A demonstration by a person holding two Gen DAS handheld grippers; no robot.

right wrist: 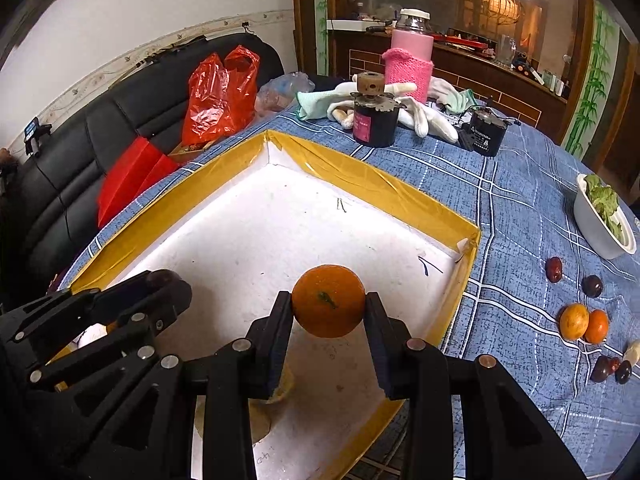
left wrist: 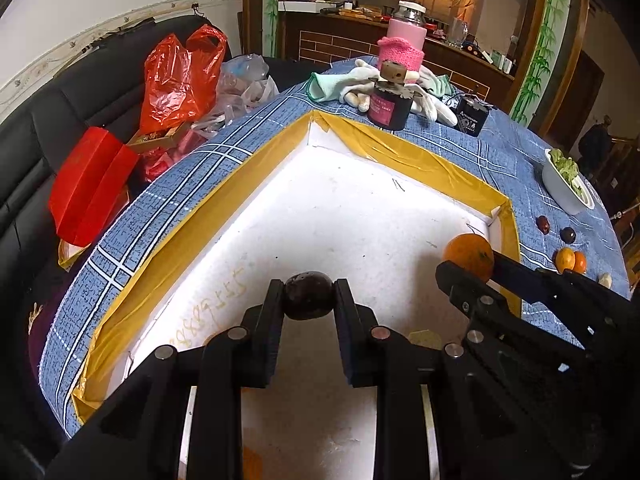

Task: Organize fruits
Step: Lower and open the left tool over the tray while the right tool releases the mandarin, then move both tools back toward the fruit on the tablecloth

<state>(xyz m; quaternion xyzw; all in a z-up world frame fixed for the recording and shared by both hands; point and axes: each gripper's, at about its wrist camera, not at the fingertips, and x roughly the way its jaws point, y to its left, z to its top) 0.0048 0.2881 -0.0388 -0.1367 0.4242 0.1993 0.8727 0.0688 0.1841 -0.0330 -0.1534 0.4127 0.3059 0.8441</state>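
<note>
My left gripper (left wrist: 308, 294) is shut on a dark plum (left wrist: 308, 295) and holds it above the white floor of a foam tray (left wrist: 280, 216) with yellow-taped walls. To its right, my right gripper (right wrist: 328, 308) is shut on an orange (right wrist: 329, 301) over the same tray. The orange (left wrist: 469, 255) and right gripper (left wrist: 470, 268) also show at the right of the left wrist view. The left gripper (right wrist: 168, 280) appears at the lower left of the right wrist view, its plum mostly hidden. Loose fruit lies on the blue cloth: two small oranges (right wrist: 584, 322), dark plums (right wrist: 592, 286) and a red date (right wrist: 554, 269).
A white bowl of greens (right wrist: 606, 216) sits at the table's right edge. Behind the tray stand a black jar (right wrist: 374, 120), white gloves (right wrist: 428, 116), a pink-sleeved bottle (right wrist: 410, 60) and a small black box (right wrist: 486, 136). Red bags (right wrist: 220, 92) lie on a black sofa at the left.
</note>
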